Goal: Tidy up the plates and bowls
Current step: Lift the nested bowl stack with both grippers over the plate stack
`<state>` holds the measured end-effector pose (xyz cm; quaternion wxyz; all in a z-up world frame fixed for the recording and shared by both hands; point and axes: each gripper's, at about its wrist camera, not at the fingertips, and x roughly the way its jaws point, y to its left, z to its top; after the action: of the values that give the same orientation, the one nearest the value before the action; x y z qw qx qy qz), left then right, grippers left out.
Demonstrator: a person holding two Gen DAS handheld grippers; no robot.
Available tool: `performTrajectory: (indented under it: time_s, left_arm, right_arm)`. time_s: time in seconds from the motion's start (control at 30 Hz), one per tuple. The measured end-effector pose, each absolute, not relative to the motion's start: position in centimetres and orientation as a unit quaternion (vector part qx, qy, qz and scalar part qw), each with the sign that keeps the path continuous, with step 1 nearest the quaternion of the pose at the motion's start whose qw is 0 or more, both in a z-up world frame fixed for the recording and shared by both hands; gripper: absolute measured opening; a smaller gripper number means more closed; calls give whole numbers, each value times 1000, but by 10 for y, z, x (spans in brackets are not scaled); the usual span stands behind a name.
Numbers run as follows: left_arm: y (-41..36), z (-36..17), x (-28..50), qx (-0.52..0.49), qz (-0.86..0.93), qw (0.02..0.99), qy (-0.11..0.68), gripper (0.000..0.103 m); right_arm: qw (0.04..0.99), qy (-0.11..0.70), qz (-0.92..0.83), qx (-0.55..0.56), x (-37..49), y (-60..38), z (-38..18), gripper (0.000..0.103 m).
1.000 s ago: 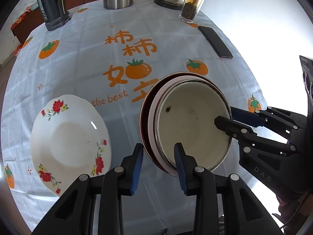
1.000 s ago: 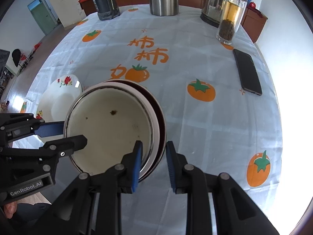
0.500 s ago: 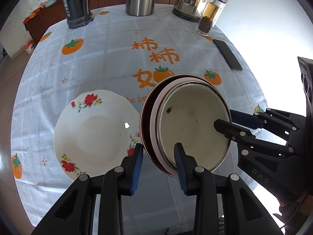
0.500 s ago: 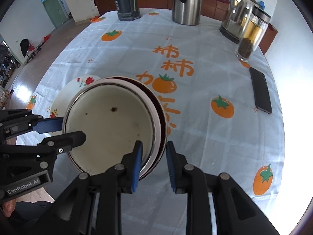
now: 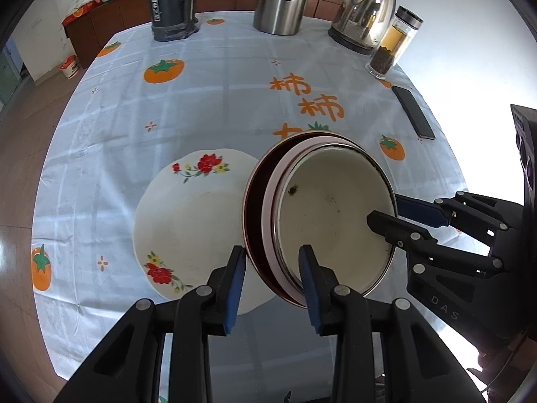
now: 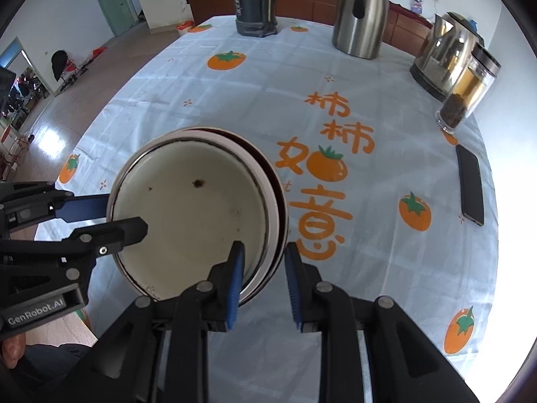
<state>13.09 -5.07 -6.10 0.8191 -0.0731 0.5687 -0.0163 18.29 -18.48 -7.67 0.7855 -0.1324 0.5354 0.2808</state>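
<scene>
- The stack of nested bowls [image 5: 332, 215] is held in the air by both tools. The left gripper [image 5: 272, 278] pinches its near rim, one pad inside and one outside, and the right gripper [image 6: 263, 280] pinches the opposite rim in the same way.
- Just left of the left gripper, the flowered plate [image 5: 188, 221] lies on the cloth. I judge it is the target, so the stack should come over its middle and go down level, both hands together.
- The grips are only on the thin rims, so a tilt could let the inner bowl slip.
- The tablecloth [image 6: 386, 268] with orange persimmons covers the whole table.
- Far ahead of both tools stand a steel thermos [image 6: 360, 16], a dark flask [image 5: 169, 3], a kettle [image 5: 364, 15] and a tea jar [image 6: 468, 90]; a phone [image 6: 471, 184] lies to the right.
</scene>
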Motion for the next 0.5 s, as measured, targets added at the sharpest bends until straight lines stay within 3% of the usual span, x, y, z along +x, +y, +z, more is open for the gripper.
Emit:
performTrajectory:
  time_s: [0.5]
  left_arm:
    - [-8, -64, 125, -94, 19, 817, 568, 35]
  right_arm:
    - [773, 530, 310, -159, 185, -138, -78, 24]
